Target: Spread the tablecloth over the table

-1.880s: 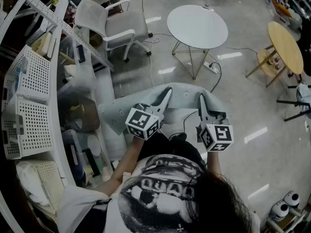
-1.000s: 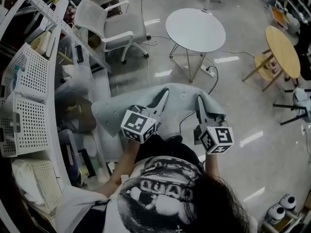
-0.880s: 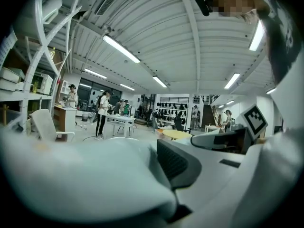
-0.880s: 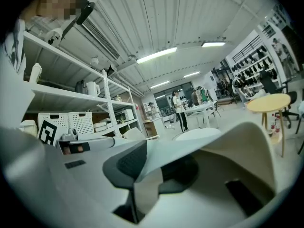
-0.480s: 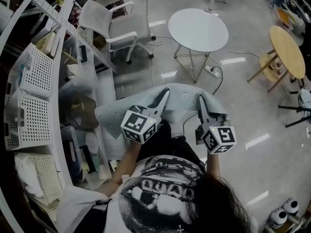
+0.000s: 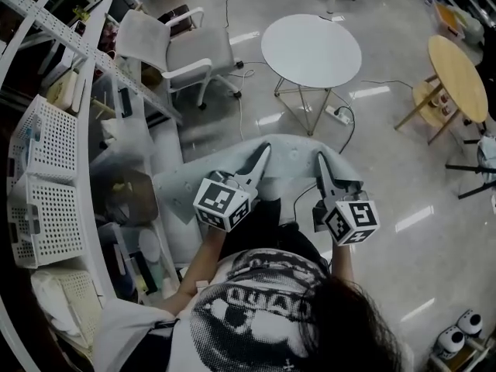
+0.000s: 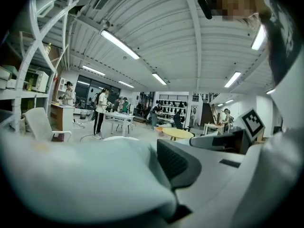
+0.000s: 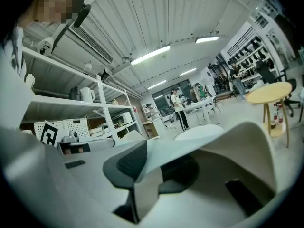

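Head view: left gripper (image 6: 264,152) and right gripper (image 6: 320,160), side by side, each clamped on one edge of the tablecloth (image 6: 293,152); both gripper views show fabric pinched between the pads. The pale cloth drapes between and beyond the jaws, with its held edge running left to right. The round white table (image 6: 311,49) stands ahead, well apart from the cloth and more nearly in line with the right gripper. The likely next need is to carry the cloth forward over it.
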